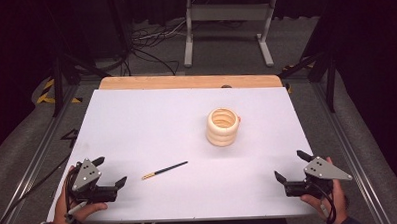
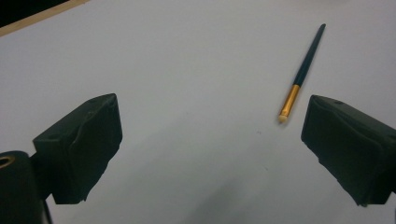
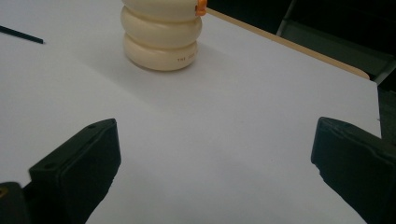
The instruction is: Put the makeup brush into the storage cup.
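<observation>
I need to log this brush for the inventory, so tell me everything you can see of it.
The brush is slim, with a long dark handle tapering to a point, a gold metal-looking ferrule and a small pale tip. It lies flat on the white table, alone, with nothing touching it, pale tip toward the left gripper, whose open jaws stand apart from it. In the left gripper view it runs diagonally.

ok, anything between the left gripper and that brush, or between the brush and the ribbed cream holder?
Nothing visible. The left gripper is open with bare white table between it and the brush. From the brush to the cream holder the surface is bare too. The right gripper sits off at the near right edge, open.
</observation>
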Tool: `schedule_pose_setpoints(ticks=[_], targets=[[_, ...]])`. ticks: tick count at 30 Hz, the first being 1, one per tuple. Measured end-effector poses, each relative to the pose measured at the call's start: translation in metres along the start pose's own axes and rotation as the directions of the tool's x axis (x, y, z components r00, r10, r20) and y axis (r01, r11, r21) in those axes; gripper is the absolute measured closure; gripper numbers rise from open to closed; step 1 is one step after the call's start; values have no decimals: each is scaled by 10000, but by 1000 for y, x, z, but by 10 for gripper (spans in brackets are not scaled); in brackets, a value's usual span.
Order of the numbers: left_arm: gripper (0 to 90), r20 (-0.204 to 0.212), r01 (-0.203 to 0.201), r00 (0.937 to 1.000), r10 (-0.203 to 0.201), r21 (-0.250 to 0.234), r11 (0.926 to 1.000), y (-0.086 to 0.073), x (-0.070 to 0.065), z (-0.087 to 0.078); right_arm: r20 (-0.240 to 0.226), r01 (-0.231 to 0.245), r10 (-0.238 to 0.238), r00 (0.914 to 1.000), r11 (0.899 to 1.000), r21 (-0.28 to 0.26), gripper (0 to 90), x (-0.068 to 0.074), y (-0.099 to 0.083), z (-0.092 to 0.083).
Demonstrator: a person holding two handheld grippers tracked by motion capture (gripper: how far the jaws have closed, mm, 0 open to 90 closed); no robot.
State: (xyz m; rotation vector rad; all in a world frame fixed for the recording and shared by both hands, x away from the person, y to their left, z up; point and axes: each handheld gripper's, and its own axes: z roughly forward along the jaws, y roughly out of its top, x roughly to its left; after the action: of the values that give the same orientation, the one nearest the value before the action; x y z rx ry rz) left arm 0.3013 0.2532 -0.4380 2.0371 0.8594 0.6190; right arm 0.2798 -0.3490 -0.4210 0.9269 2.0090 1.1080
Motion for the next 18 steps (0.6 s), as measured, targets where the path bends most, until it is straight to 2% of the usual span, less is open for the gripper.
schedule_pose_setpoints(ticks=[2,9,18], targets=[[70,81,-41,10000,40,92,9999,0,0,1,1,17,-17,10000,10000,22,18,0,-1,0],[81,-25,-50,10000,50,130,9999,-1,-1,-2,40,17,-17,10000,10000,-25,18,0,1,-2],[89,-31,-114,9999,114,61,9999,-1,-1,-4,-26,94,-94,10000,10000,17,19,1,2,0]])
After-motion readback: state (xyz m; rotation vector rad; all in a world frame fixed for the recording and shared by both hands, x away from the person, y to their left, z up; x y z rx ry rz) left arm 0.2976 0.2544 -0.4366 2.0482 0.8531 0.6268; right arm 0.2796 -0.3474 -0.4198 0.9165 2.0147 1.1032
